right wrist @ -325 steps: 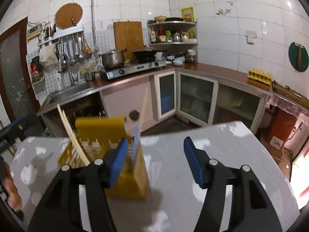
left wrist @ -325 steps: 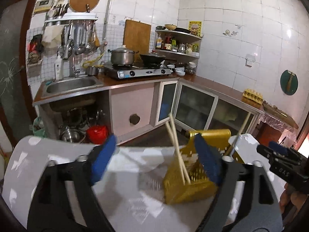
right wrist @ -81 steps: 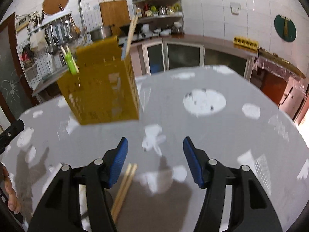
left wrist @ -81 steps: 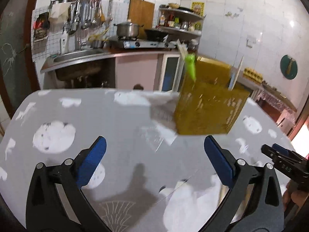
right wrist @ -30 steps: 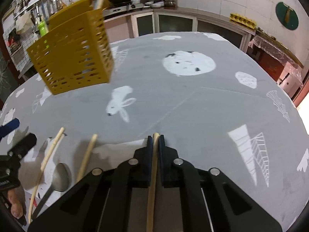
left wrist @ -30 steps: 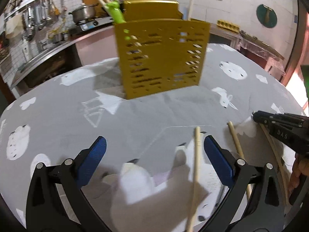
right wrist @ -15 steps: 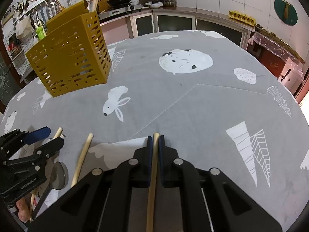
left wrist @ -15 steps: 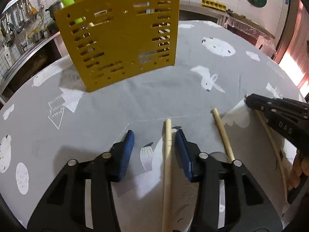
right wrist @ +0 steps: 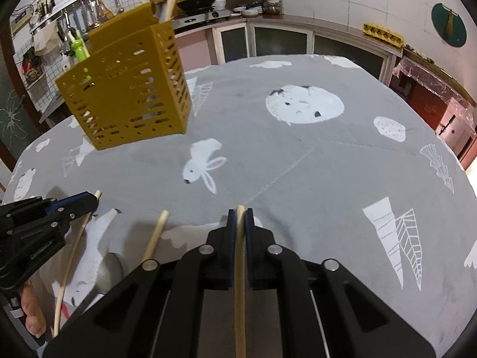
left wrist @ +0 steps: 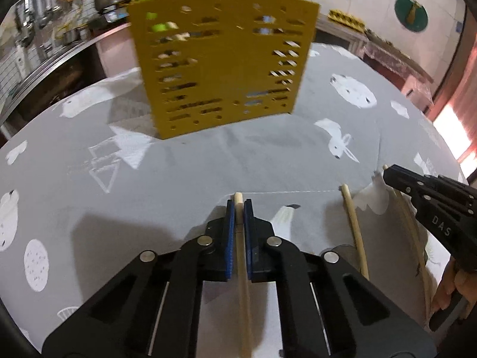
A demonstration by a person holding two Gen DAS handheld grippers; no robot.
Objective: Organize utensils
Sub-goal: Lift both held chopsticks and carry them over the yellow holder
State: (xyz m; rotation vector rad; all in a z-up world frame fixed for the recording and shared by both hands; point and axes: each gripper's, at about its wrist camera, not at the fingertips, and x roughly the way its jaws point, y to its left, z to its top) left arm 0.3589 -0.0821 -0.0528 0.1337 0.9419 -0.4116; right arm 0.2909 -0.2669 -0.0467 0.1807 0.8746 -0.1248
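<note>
A yellow perforated utensil holder (left wrist: 222, 62) stands on the grey patterned tablecloth (left wrist: 184, 161); it also shows in the right wrist view (right wrist: 128, 101) with chopsticks and a green-handled utensil (right wrist: 78, 48) in it. My left gripper (left wrist: 238, 205) is shut on a wooden chopstick (left wrist: 243, 271) lying along its fingers. My right gripper (right wrist: 241, 211) is shut on another wooden chopstick (right wrist: 239, 283). A third chopstick (left wrist: 353, 226) lies loose between the two grippers, also seen in the right wrist view (right wrist: 155, 235).
A metal spoon bowl (right wrist: 114, 268) lies near the loose chopstick. The table edge falls away at the far right (right wrist: 465, 176). Behind the table are the kitchen counter, the stove (right wrist: 205, 15) and the sink.
My left gripper has closed from half open onto the chopstick and moved nearer the yellow holder. My right gripper stays shut on its chopstick.
</note>
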